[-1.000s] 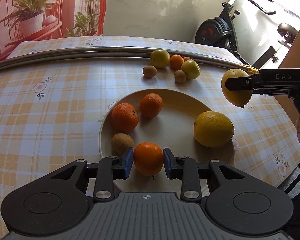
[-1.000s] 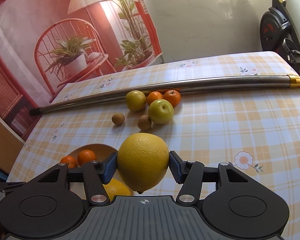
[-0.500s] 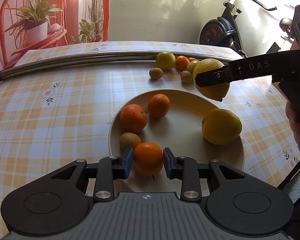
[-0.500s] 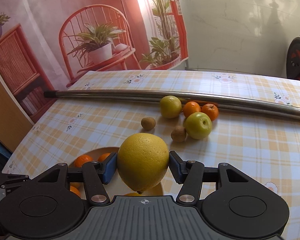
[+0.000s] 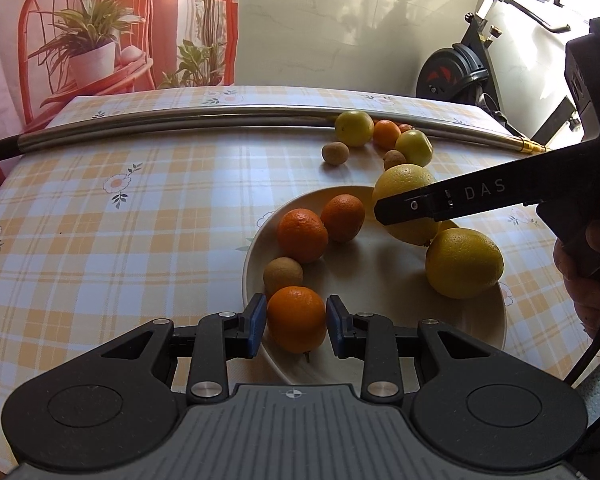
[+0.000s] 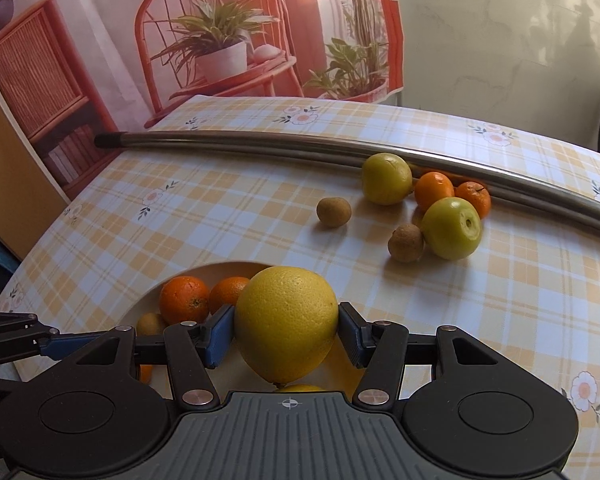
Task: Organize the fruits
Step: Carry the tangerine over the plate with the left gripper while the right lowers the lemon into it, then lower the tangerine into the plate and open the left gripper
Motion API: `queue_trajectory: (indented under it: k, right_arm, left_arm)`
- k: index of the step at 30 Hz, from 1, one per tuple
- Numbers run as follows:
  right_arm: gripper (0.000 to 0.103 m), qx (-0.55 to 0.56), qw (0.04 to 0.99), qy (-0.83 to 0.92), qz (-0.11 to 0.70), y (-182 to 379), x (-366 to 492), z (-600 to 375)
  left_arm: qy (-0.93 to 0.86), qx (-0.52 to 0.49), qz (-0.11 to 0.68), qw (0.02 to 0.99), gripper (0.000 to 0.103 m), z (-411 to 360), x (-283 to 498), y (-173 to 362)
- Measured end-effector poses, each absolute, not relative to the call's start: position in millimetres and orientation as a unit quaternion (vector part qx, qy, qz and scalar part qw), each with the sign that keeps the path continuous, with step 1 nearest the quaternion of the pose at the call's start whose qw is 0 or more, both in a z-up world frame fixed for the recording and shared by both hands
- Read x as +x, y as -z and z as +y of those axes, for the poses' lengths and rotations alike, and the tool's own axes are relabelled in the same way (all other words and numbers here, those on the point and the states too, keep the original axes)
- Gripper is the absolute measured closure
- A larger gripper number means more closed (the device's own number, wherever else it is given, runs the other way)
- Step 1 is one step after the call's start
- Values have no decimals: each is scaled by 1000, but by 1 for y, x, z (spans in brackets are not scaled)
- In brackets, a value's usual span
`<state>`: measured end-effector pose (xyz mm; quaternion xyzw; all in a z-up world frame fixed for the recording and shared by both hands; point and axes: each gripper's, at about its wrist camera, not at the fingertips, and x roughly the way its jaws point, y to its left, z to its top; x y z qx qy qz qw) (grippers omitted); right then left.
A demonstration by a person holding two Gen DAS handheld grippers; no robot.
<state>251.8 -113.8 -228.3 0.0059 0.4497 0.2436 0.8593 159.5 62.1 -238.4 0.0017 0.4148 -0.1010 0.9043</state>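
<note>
Left wrist view: the left gripper (image 5: 296, 319) is closed on an orange (image 5: 296, 319) at the near rim of the plate (image 5: 485, 330). The right gripper (image 5: 404, 210) is seen holding a lemon (image 5: 405, 184) above the plate's far edge, close to a second lemon (image 5: 464, 263). If released there, the held lemon could be knocked off the rim.

Right wrist view: the right gripper's hold on the lemon (image 6: 286, 324) is confirmed. Only here are the loose fruits (image 6: 451, 228) against the metal rod (image 6: 260, 146) clearly shown.
</note>
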Motion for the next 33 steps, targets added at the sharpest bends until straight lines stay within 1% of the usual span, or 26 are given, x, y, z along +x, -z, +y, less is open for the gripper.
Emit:
queue_trajectory:
  k: [5, 17, 20, 33]
  right_arm:
    - [51, 11, 854, -242, 462, 232, 255, -115]
    - [51, 13, 865, -238, 441, 217, 242, -129]
    - [51, 25, 869, -228, 438, 215, 240, -137]
    - [51, 63, 884, -190, 422, 208, 230, -168]
  left_arm:
    - [96, -3, 412, 906, 69, 64, 160, 237]
    - [93, 0, 406, 909, 69, 64, 160, 236]
    - [87, 2, 402, 912, 66, 65, 160, 235]
    - [79, -12, 391, 917, 66, 69, 159, 228]
